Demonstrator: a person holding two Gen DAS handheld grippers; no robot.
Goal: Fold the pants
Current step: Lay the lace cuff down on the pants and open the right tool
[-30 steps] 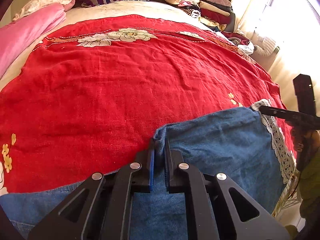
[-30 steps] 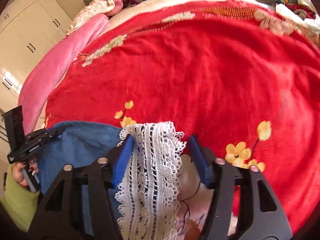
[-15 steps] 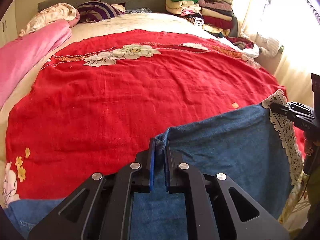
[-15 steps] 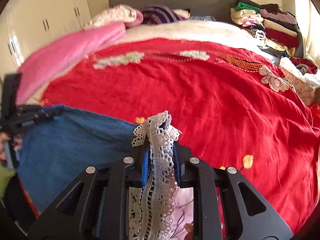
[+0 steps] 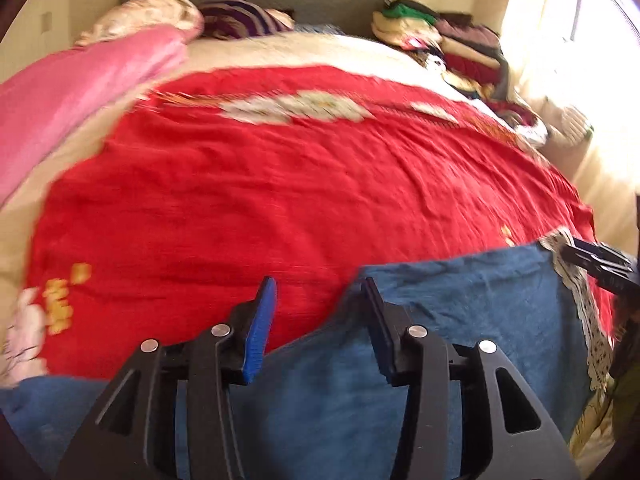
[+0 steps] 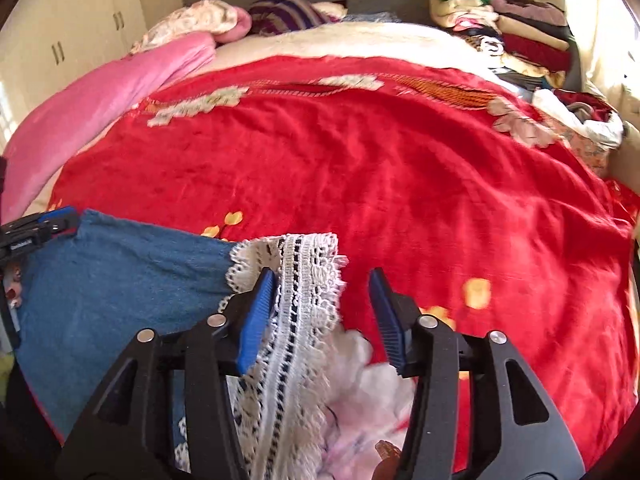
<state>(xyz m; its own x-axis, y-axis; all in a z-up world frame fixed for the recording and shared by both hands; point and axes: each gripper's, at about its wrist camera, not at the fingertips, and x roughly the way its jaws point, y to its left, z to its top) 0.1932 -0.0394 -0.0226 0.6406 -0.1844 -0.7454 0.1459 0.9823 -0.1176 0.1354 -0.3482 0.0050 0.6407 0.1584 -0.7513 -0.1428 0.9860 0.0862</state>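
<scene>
The red blanket [image 5: 304,184] lay bare and wide up to the pillows, hemmed by a pink quilt [image 5: 68,96] on the left and stacked clothes [image 6: 520,36] at the far right corner, while the pants [image 5: 460,328] lay across its near edge. Only the right view showed the wardrobe [image 6: 68,36] and the lace hem [image 6: 296,304] up close. Both grippers had just been opening: the left gripper [image 5: 320,300], clenched on a denim fold half a second before, stood released with that corner between its jaws, and the right gripper [image 6: 322,292] had let go of the lace, which touched only its left pad.
</scene>
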